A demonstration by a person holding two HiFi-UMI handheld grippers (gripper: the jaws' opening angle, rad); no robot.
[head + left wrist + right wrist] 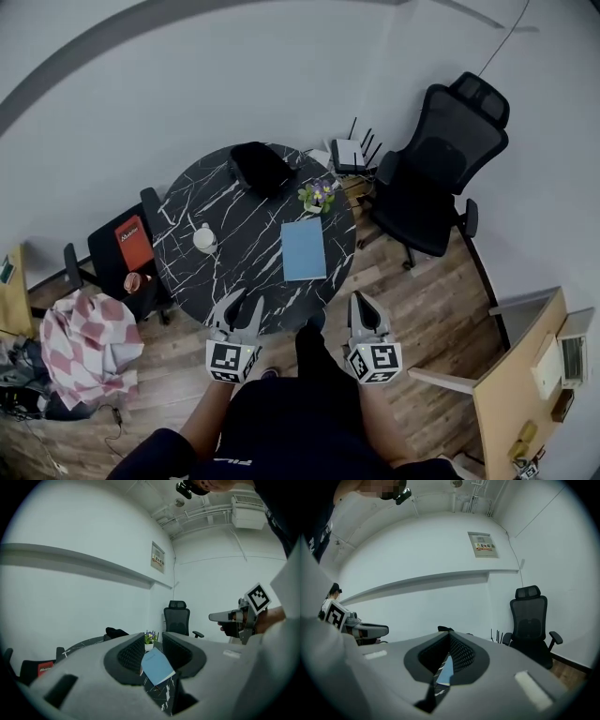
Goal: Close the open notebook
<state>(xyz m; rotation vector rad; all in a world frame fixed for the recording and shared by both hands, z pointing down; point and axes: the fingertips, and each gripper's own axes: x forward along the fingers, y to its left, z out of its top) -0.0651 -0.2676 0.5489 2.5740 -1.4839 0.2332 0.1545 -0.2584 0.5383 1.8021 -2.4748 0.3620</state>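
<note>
On the round black marble table point(187, 272) the notebook point(304, 249) lies flat with its blue cover up and no pages showing. It sits on the right half, near the flower pot point(317, 197) and well apart from the white cup point(204, 237). The left gripper point(239, 302) is over the table's near edge - jaws partly apart, nothing between them, notebook visible beyond the gap. The right gripper point(361, 302) is just off the near-right edge, over the wood floor - jaws closed together at the tips, empty. Neither gripper touches the notebook. A black office chair point(441, 178) stands off to the right.
</note>
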